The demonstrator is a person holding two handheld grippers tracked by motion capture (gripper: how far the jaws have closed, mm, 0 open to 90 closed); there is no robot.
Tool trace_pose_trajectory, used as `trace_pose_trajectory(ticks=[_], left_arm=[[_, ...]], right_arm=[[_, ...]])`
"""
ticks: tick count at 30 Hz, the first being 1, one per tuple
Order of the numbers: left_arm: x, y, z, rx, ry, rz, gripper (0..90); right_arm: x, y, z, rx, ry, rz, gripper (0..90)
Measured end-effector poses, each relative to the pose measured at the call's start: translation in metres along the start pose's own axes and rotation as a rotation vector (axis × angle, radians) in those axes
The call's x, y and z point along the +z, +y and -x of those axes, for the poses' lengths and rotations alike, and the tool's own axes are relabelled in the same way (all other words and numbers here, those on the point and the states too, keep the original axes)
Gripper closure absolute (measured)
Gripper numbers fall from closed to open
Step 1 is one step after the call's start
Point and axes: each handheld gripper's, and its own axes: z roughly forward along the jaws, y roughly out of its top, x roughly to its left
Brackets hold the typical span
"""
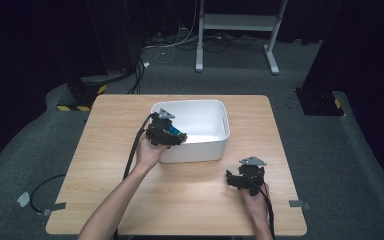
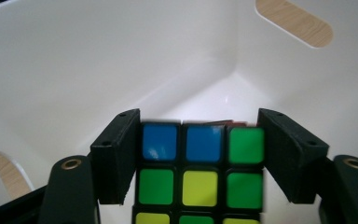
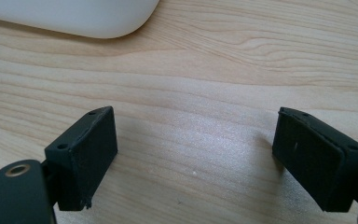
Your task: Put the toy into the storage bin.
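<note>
The left gripper clamps the puzzle cube above the white bin. Lower it near the floor before releasing. The right gripper rests wide open and empty over the table.

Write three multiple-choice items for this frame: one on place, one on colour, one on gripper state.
1. Where is the colourful puzzle cube?
A. on the wooden table
B. over the inside of the white plastic bin
C. on the floor

2. Which colours show in the cube's top row in the left gripper view?
A. blue, blue, green
B. red, red, white
C. orange, yellow, blue

3. How is the right gripper?
A. shut on the cube
B. holding the bin
C. open

Key: B, white walls surround the cube held by the left gripper; A, tiles show it; C, bare wood between its jaws.
</note>
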Motion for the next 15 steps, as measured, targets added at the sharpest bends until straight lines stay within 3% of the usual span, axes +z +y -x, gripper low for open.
trace_pose_trajectory(ticks=[15], left_arm=[[-0.019, -0.001, -0.004, -0.017, -0.012, 0.054, 25.3]], right_arm=[[0.0, 0.0, 0.0, -0.003, 0.001, 0.001, 13.4]])
